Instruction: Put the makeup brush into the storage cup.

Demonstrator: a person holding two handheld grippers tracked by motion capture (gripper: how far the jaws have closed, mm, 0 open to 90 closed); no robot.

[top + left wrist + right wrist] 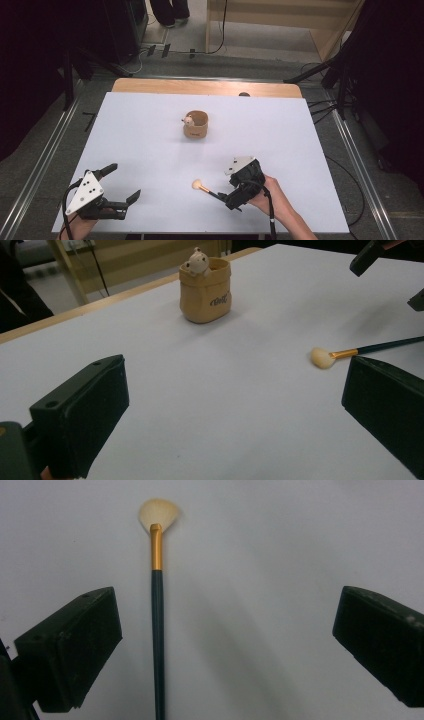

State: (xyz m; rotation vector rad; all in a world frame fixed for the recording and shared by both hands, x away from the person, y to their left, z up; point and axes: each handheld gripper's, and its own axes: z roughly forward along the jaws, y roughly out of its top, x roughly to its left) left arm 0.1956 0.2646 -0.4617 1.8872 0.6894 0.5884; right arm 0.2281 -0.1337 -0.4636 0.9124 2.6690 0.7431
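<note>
Brush [202, 187] on white table [150, 140], grey floor [45, 145]

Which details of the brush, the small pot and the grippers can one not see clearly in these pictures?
- Brush: in the right gripper view, the handle's end is cut off by the bottom edge; in the high view, the right gripper covers it.
- Pot: its inside is hidden by its wall; the printed word is too blurred to read.
- Left gripper: the right jaw is cut off by the edge.
</note>
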